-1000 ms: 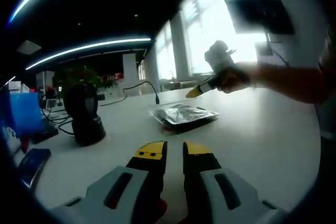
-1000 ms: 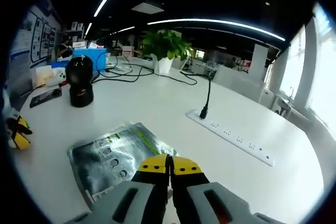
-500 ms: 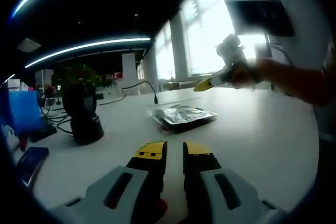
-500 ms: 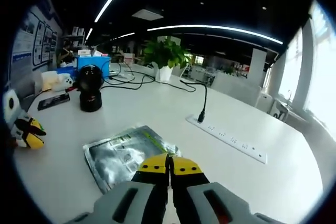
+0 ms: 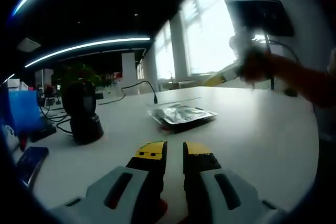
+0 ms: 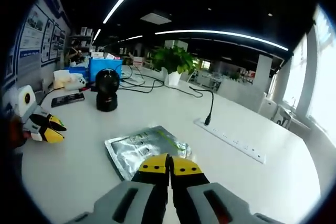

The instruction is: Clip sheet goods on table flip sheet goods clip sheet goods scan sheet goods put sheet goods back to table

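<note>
The sheet pack lies flat on the white surface, a silvery foil pouch with a green strip. In the right gripper view it sits just beyond the tips of the right gripper, slightly to the left of them, with one corner pointing toward the jaws and its long axis running diagonally up and to the right. The right jaws are closed, tips together, holding nothing, and hang above the pack, clear of it.

In the left gripper view the pack is well ahead of the left gripper and a little to the right. These jaws show a narrow gap and grip nothing.

The right gripper looks the nearer, so the coming clip likely falls to it: open, drop to the near corner and close on the edge.

A black scanner stands farther off to the left, a power strip to the right.
</note>
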`<control>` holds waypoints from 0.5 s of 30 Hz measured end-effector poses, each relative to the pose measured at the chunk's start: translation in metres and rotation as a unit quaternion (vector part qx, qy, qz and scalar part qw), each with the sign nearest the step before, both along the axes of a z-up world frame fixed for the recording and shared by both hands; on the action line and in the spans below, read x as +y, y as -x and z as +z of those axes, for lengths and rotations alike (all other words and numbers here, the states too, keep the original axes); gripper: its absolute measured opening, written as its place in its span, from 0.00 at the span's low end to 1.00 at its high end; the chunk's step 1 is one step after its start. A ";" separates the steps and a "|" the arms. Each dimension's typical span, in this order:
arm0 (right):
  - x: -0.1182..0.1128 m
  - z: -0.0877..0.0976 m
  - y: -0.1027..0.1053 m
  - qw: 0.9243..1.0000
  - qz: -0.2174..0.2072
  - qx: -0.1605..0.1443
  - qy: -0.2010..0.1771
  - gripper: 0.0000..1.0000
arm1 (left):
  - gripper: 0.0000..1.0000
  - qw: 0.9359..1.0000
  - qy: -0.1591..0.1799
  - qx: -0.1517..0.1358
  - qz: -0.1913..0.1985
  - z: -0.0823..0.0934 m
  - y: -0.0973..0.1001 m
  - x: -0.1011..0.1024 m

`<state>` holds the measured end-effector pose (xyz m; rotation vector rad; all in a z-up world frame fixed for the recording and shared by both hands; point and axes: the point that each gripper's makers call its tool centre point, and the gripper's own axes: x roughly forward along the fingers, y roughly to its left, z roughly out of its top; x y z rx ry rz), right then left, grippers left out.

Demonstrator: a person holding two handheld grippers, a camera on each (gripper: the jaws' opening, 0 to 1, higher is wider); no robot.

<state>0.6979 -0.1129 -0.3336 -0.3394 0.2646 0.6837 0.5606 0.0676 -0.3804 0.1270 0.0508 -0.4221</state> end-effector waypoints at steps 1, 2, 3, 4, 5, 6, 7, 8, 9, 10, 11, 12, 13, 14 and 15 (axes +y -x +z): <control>-0.001 0.000 0.002 1.000 0.000 0.000 -0.003 0.00 | 0.05 1.000 0.000 0.000 0.000 0.000 0.000 0.000; -0.003 0.002 0.006 1.000 -0.002 0.000 -0.014 0.00 | 0.05 1.000 -0.001 0.000 -0.001 0.000 0.000 0.000; -0.004 0.002 0.009 1.000 -0.004 0.000 -0.017 0.00 | 0.05 1.000 -0.002 0.000 -0.001 0.000 0.000 0.000; -0.006 0.003 0.011 1.000 -0.005 -0.001 -0.020 0.00 | 0.05 1.000 -0.002 0.000 -0.001 0.000 0.000 0.000; -0.008 0.003 0.013 1.000 -0.007 -0.002 -0.022 0.00 | 0.05 1.000 -0.002 0.000 -0.001 0.000 0.000 0.000; -0.010 0.004 0.016 1.000 -0.009 -0.003 -0.023 0.00 | 0.05 1.000 -0.002 0.000 -0.001 0.000 0.000 -0.001; -0.012 0.004 0.017 1.000 -0.010 -0.004 -0.024 0.00 | 0.05 1.000 -0.002 0.000 -0.002 0.000 0.001 -0.001; -0.014 0.005 0.019 1.000 -0.011 -0.005 -0.025 0.00 | 0.05 1.000 -0.002 0.000 -0.002 0.000 0.001 -0.001; -0.016 0.005 0.021 1.000 -0.013 -0.006 -0.027 0.00 | 0.05 1.000 -0.002 0.000 -0.002 0.000 0.001 -0.001; -0.018 0.006 0.022 0.999 -0.014 -0.007 -0.028 0.00 | 0.05 1.000 -0.003 -0.001 -0.002 0.001 0.001 -0.001; -0.020 0.007 0.023 0.999 -0.015 -0.008 -0.029 0.00 | 0.05 1.000 -0.004 -0.001 -0.002 0.001 0.001 -0.001; -0.024 0.007 0.027 0.999 -0.017 -0.010 -0.031 0.00 | 0.05 1.000 -0.005 -0.001 -0.002 0.001 0.001 -0.001; -0.026 0.008 0.029 0.999 -0.018 -0.011 -0.033 0.00 | 0.05 1.000 -0.005 -0.001 -0.002 0.001 0.001 -0.001; -0.028 0.008 0.031 0.999 -0.018 -0.012 -0.034 0.00 | 0.05 1.000 -0.004 -0.001 -0.002 0.001 0.001 -0.001; -0.029 0.008 0.031 0.999 -0.019 -0.012 -0.035 0.00 | 0.05 1.000 -0.004 -0.002 -0.002 0.001 0.001 -0.001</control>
